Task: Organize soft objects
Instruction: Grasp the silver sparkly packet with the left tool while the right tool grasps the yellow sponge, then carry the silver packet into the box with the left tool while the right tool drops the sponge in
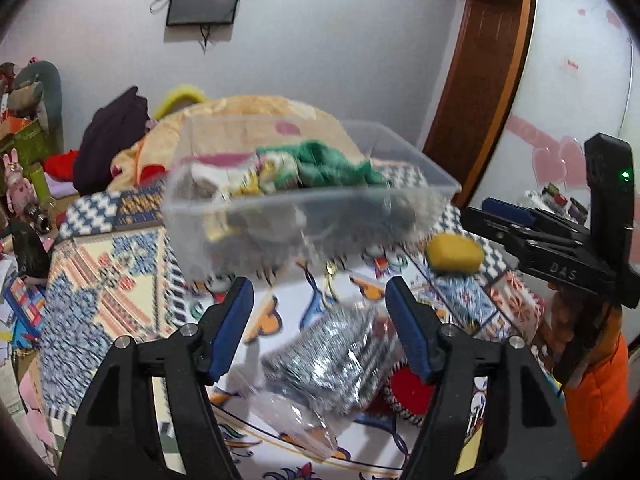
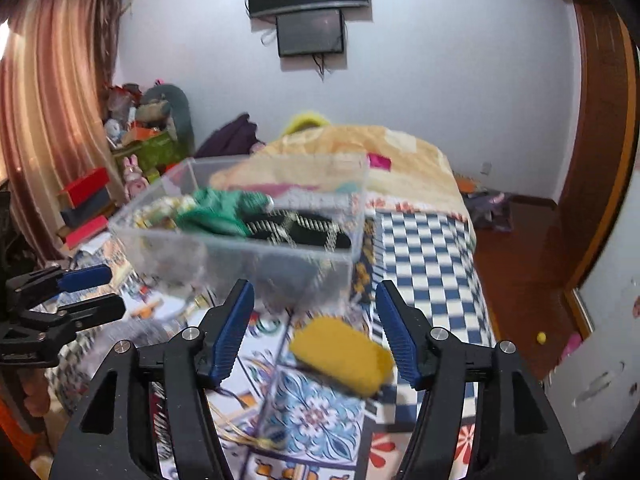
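Both the left tool (image 1: pixel 320 312) and right tool (image 2: pixel 314 312) stand spread and empty, the motion-blurred clear bin (image 1: pixel 312 204) of half-hidden cloths on the bed at twelve o'clock, yellow sponge (image 2: pixel 342 356) between the right's fingers.

A clear plastic box (image 1: pixel 312 196) sits at the centre of the left wrist view on the patterned bedspread, blurred. Inside it lie a green cloth (image 1: pixel 332 166), a white and yellow cloth (image 1: pixel 240 180) to its left, and a black cloth with pale stripes (image 2: pixel 300 228), seen in the right wrist view. A yellow sponge (image 2: pixel 344 354) lies lower centre in that view, apart from the box. A silvery scrubber in a clear wrapper (image 1: pixel 332 360) lies lower centre in the left view.
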A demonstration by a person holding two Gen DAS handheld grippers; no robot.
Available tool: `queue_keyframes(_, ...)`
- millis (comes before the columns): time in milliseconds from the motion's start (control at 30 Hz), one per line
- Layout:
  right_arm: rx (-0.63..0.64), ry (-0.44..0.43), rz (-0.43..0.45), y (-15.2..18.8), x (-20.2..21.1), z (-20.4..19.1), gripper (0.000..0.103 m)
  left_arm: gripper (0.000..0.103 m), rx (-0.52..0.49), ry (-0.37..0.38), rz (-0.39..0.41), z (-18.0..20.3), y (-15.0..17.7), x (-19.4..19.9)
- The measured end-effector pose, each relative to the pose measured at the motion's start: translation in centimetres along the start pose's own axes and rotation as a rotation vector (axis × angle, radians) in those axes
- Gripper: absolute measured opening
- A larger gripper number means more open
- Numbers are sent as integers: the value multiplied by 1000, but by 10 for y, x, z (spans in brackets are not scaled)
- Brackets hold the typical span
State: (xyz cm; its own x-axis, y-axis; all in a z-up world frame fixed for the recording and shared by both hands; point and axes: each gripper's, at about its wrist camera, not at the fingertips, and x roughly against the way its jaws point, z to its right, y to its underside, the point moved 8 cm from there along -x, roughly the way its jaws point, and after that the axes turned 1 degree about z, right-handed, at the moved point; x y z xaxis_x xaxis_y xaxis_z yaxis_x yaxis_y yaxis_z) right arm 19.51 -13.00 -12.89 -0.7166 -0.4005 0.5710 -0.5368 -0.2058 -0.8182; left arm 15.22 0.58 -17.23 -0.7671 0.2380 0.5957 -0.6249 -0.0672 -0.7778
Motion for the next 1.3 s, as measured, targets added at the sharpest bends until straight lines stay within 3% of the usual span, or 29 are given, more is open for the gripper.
queue_keyframes(333,-20,27,-89,31,-18,19,60,73,-2,44,-80,13,25,-22)
queue_keyframes(567,-26,-2,-99,38,-11,19,60,72,-34,25,-67,19,30,-27)
queue_keyframes(667,-22,-8,-98,41,-11,18,59,62,-32,32,-71,18,32,-30)
queue_keyframes(933,-59,-29,-93,43,-9,24,44,42,-13,25,-61,12,30,-31)
queue_keyframes(1300,-70,-64,-50,30,7,19,39,33,-17,14,-13,11,19,-11)
